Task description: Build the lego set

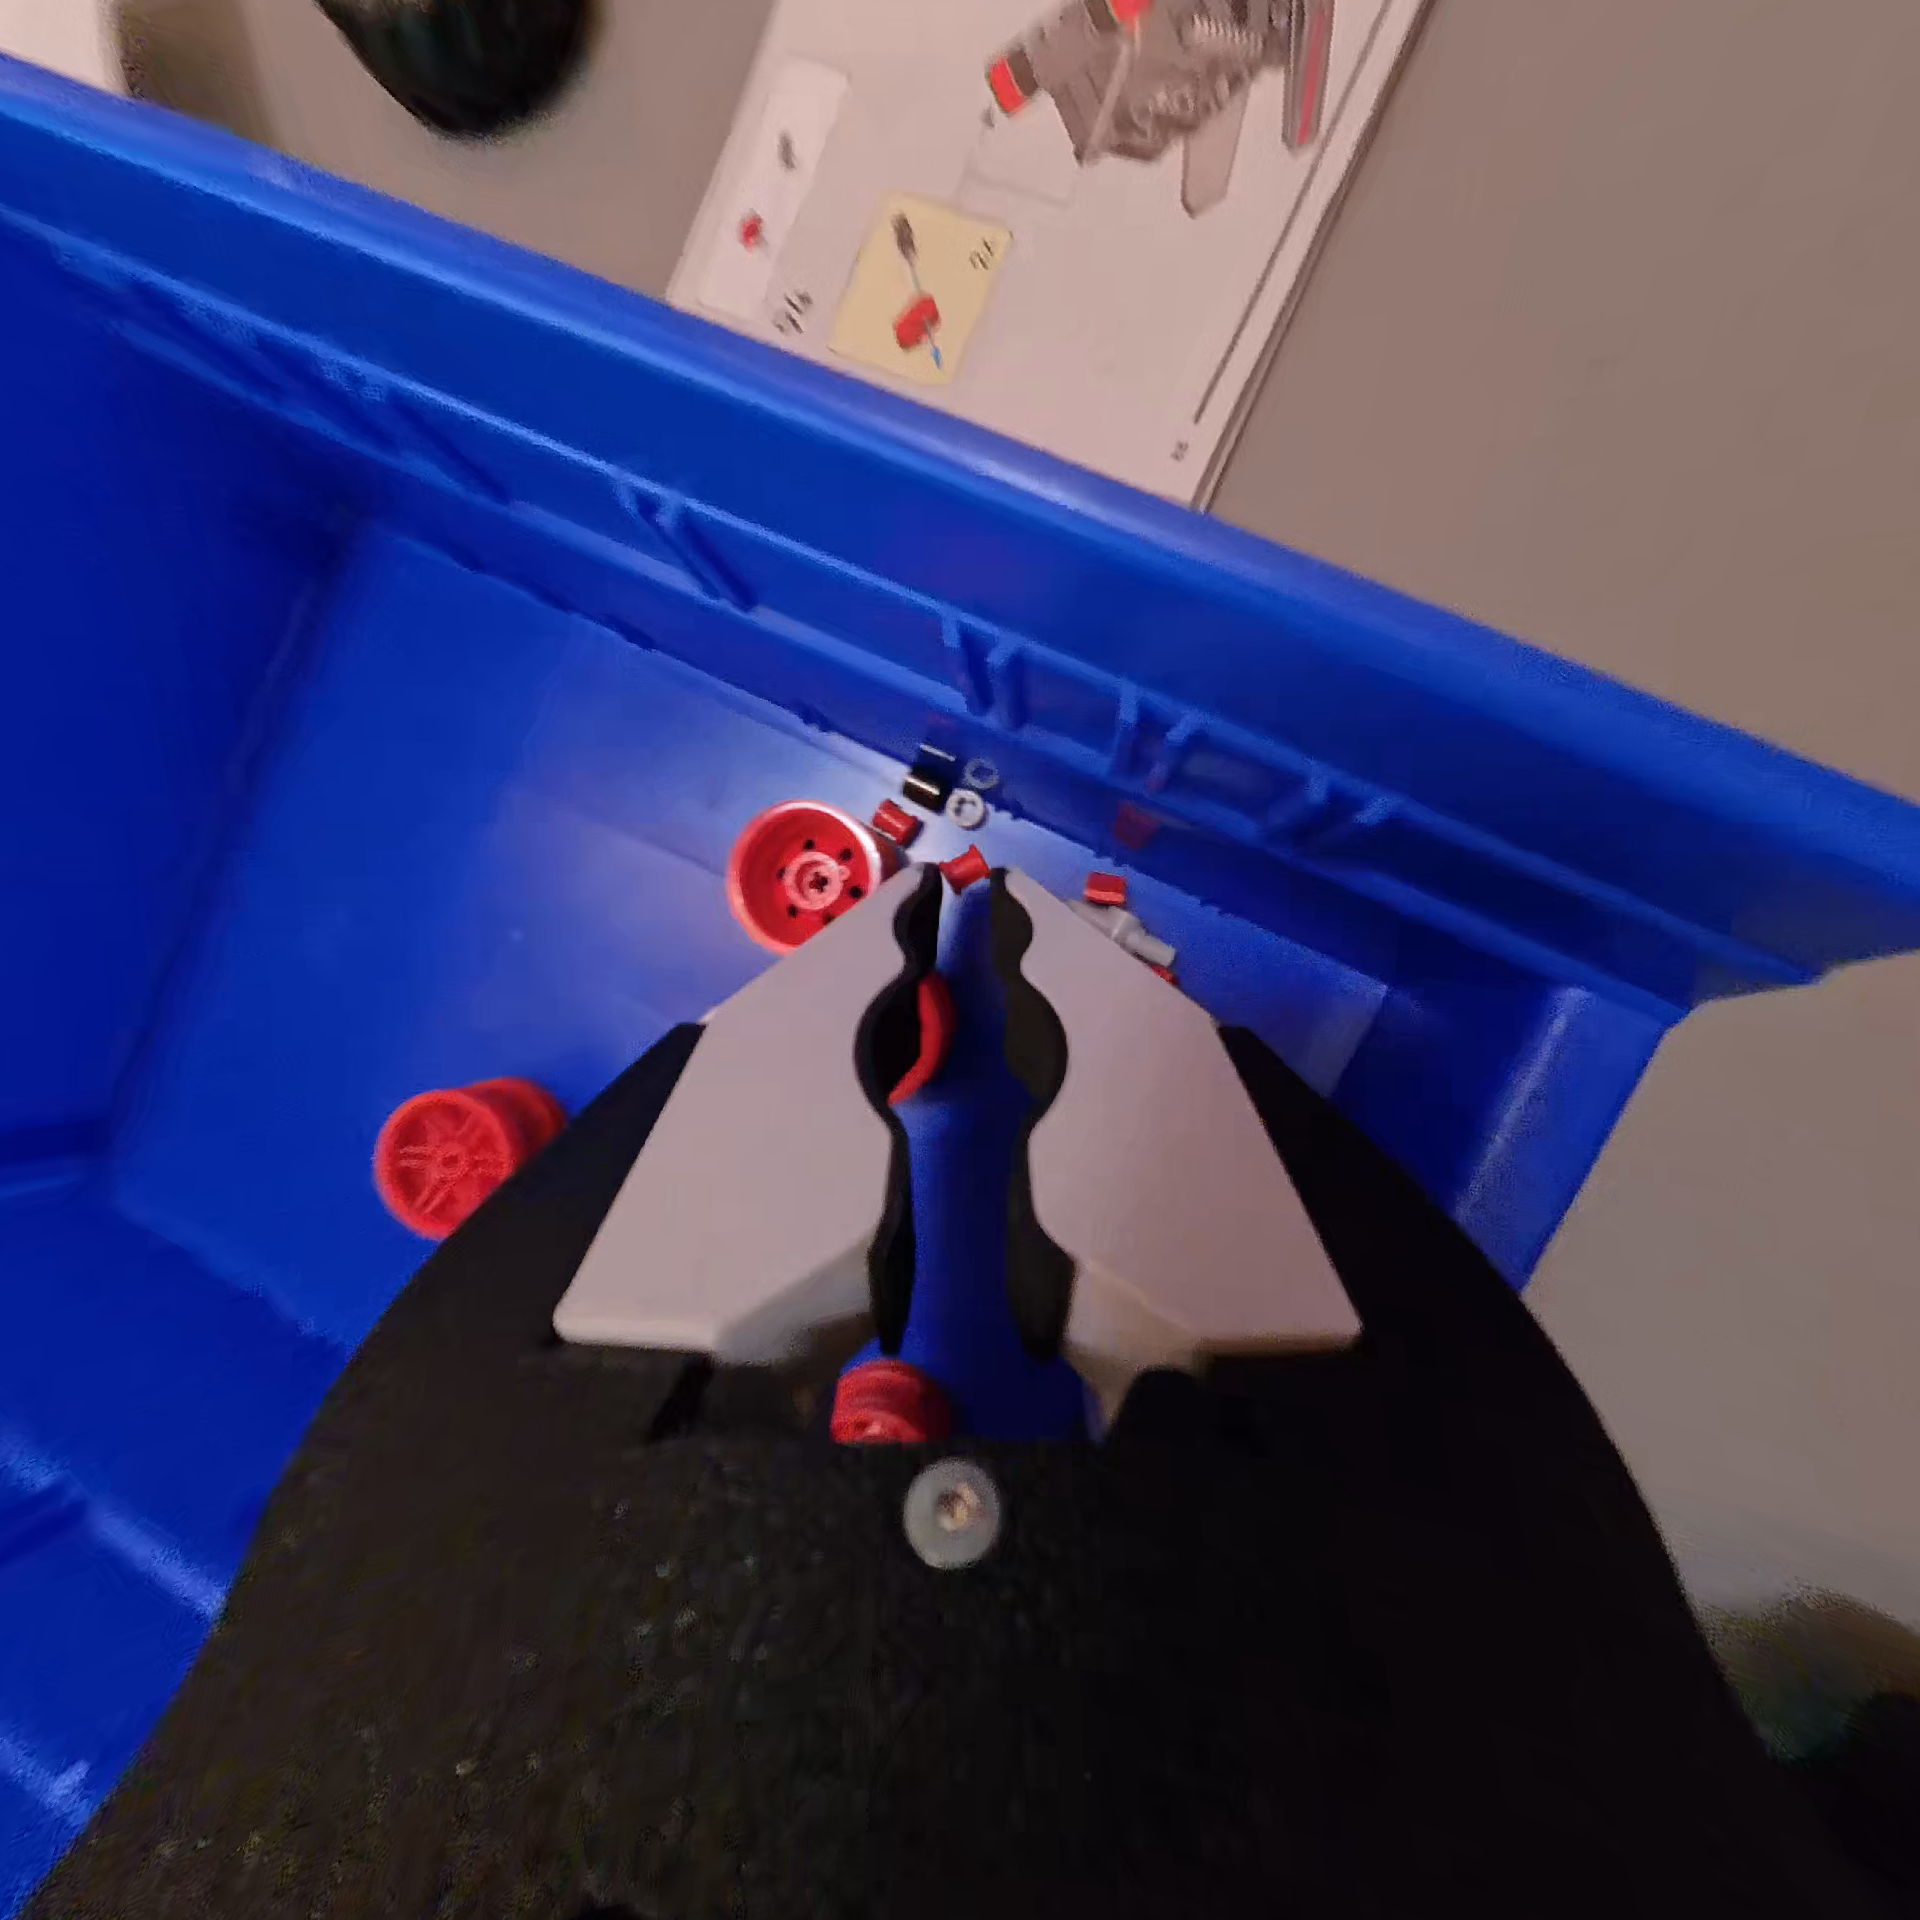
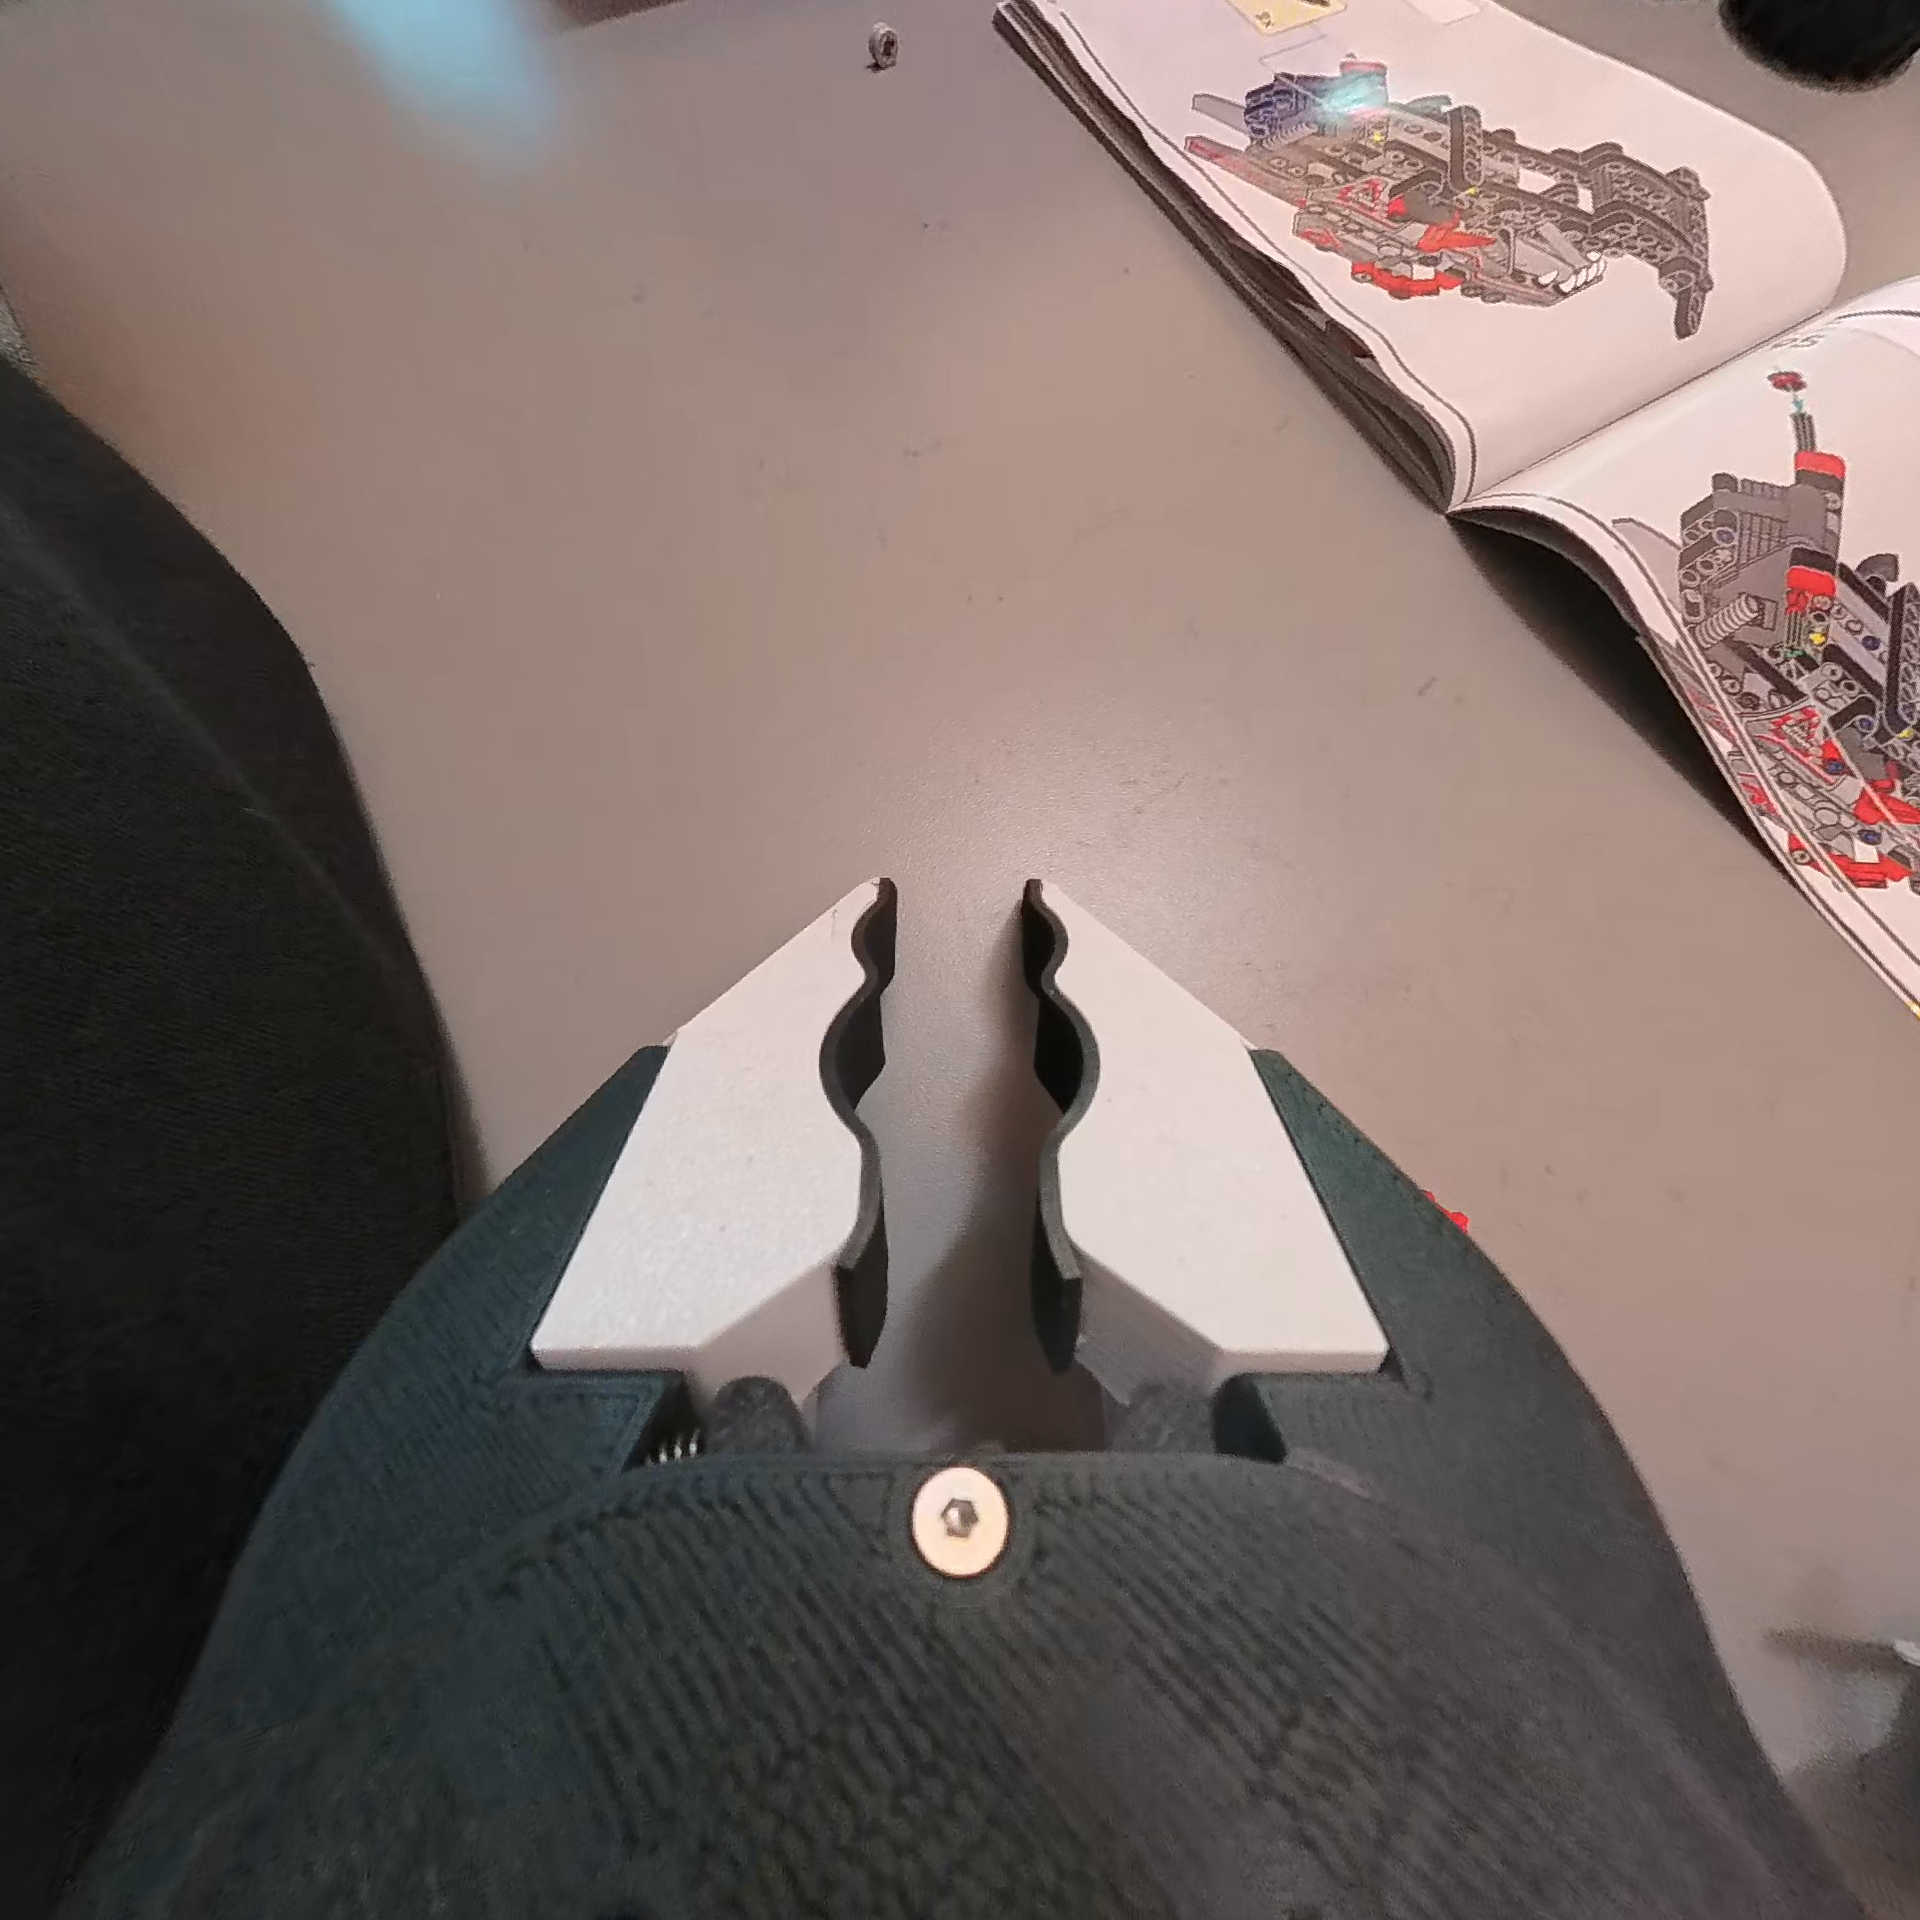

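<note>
The left gripper [image 1: 964, 883] is tilted down into a blue bin [image 1: 1195, 623], its two grey fingers [image 1: 790, 1122] pointed toward the far wall of the bin. The fingers are held slightly apart, with a narrow gap at the tips and nothing clamped between them. Just ahead of the tips, nearly touching them, a small red peg [image 1: 964, 868] is seen on the bin floor. A red wheel hub [image 1: 805, 878] lies just to the left of the left fingertip. Beyond the tips, near the wall, a second small red piece [image 1: 896, 821], a black sleeve [image 1: 928, 788] and a small grey ring [image 1: 968, 808] are gathered close together. To the right of the tips another red piece [image 1: 1105, 888] and a grey pin [image 1: 1138, 935] are found. A red spoked wheel [image 1: 457, 1153] rests well to the left of the fingers, and a red disc [image 1: 928, 1039] shows through the gap between them, lower down on the bin floor. A further red piece [image 1: 888, 1403] is seen near the base of the fingers. Past the bin wall an instruction booklet [image 1: 1091, 343] lies on a grey table [image 1: 1610, 416].

The right gripper [image 2: 958, 885] is held low and roughly level over the grey table [image 2: 675, 520], its fingers spread apart and empty. The open instruction booklet [image 2: 1558, 343] lies well ahead and to the right of it. Dark cloth [image 2: 156, 935] fills the left edge of this view.
</note>
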`<state>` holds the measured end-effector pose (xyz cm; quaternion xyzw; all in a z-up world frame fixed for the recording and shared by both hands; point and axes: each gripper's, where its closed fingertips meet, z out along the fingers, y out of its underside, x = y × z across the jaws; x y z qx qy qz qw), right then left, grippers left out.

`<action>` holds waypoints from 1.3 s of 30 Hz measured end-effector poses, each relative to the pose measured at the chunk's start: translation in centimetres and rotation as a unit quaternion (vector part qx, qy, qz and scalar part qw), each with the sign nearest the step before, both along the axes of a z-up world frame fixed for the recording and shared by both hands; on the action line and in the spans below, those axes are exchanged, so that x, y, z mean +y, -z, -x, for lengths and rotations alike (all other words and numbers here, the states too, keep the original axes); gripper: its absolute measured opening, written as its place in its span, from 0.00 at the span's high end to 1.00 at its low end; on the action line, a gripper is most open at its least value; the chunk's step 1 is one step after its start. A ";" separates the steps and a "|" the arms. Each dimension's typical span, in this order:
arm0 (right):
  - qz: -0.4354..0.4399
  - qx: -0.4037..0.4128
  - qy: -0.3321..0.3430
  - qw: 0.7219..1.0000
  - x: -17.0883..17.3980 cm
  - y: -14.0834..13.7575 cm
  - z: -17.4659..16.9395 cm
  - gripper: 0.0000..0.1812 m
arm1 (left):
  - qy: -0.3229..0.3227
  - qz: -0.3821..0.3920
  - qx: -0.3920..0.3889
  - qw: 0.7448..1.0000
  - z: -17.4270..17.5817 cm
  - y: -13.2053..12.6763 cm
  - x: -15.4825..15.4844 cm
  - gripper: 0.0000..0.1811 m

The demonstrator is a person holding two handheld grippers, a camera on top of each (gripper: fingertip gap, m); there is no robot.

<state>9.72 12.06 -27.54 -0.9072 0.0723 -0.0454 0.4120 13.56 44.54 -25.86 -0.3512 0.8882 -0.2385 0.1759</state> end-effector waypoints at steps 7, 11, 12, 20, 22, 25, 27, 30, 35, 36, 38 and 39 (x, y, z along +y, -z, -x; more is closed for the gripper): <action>-0.005 0.023 0.004 1.000 0.4 -0.1 0.3 0.83 | -0.025 0.117 -0.183 0.976 1.0 -8.8 -0.9 0.96; -0.025 0.048 -0.013 0.998 1.4 -0.6 1.2 0.80 | -0.012 0.248 -0.244 0.937 2.5 -13.7 -3.3 0.96; -0.033 0.050 -0.015 0.998 1.7 -0.9 1.3 0.80 | -0.007 0.274 -0.247 0.929 2.9 -14.4 -3.9 0.96; -0.097 0.067 -0.040 0.992 3.0 -4.0 2.1 0.79 | 0.041 0.397 -0.240 0.885 3.8 -17.4 -10.2 0.96; -0.099 0.063 -0.042 0.992 2.8 -4.2 2.2 0.79 | 0.070 0.377 -0.230 0.895 3.6 -16.9 -13.7 0.97; -0.068 0.065 -0.024 0.995 1.4 -3.0 1.9 0.80 | 0.135 0.274 -0.193 0.933 2.9 -12.6 -20.9 0.97; -0.048 0.071 0.001 0.996 0.1 -2.1 1.5 0.80 | 0.191 0.204 -0.164 0.946 2.4 -8.4 -25.7 0.96; -0.049 0.093 0.043 0.993 -1.9 -1.8 0.9 0.81 | 0.272 0.198 -0.099 0.936 2.7 -4.0 -32.1 0.96; -0.032 0.069 0.113 0.991 -6.6 -1.3 -0.9 0.84 | 0.396 0.145 -0.049 0.905 2.9 -0.5 -37.6 0.96; -0.027 0.058 0.126 0.990 -7.6 -1.2 -1.4 0.84 | 0.412 0.145 -0.041 0.898 2.9 -0.2 -38.6 0.96; -0.022 0.041 0.139 0.989 -9.2 -1.0 -2.3 0.85 | 0.438 0.139 -0.031 0.888 2.8 0.3 -40.3 0.96; -0.020 0.035 0.141 0.989 -9.9 -1.0 -2.7 0.85 | 0.449 0.132 -0.023 0.884 2.7 0.6 -40.9 0.96</action>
